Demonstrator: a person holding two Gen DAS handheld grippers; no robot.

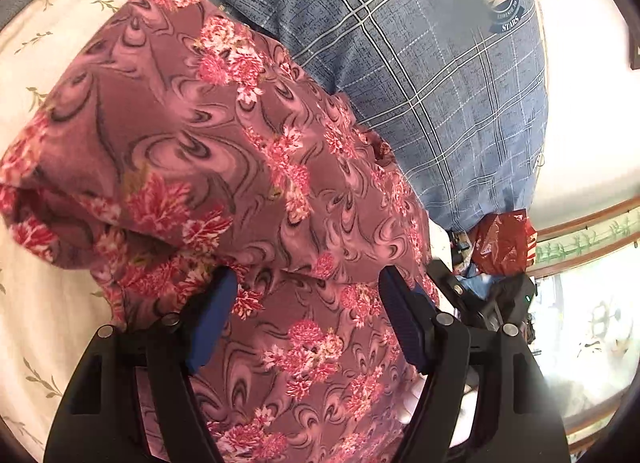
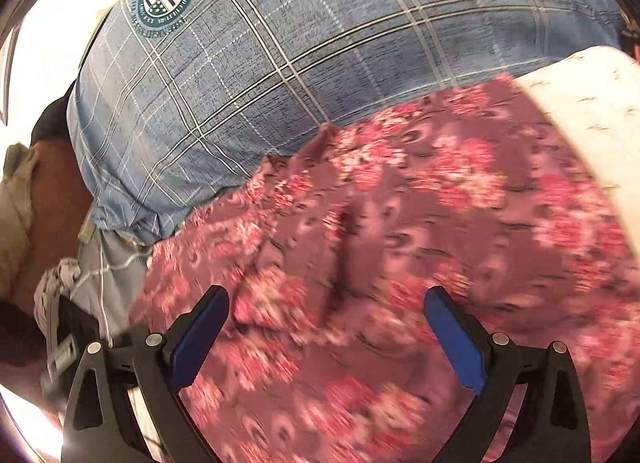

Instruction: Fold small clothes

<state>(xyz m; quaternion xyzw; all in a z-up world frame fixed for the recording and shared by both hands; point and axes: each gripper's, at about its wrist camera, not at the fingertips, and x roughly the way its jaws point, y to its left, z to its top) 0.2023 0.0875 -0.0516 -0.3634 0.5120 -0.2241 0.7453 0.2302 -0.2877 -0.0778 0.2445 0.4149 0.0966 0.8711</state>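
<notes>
Both tongs, the left tongs [image 1: 308,303] and the right tongs [image 2: 326,327], stand wide apart, holding nothing. Right under them lies the flowery pink cloth [image 1: 208,151] on the pale bed sheet [image 1: 44,47]. It looks soft, thin and floppy. I would pinch it at an edge or corner. Behind sits a blue checked pillow [image 1: 420,63].

The garment [image 1: 224,151] was a mauve-pink cloth printed with dark swirls and red-pink flower clusters. It lay folded over itself, one layer lapping another, with a rounded fold at its left end in the left wrist view. Its far edge touched a blue plaid pillow [image 1: 420,75].
</notes>
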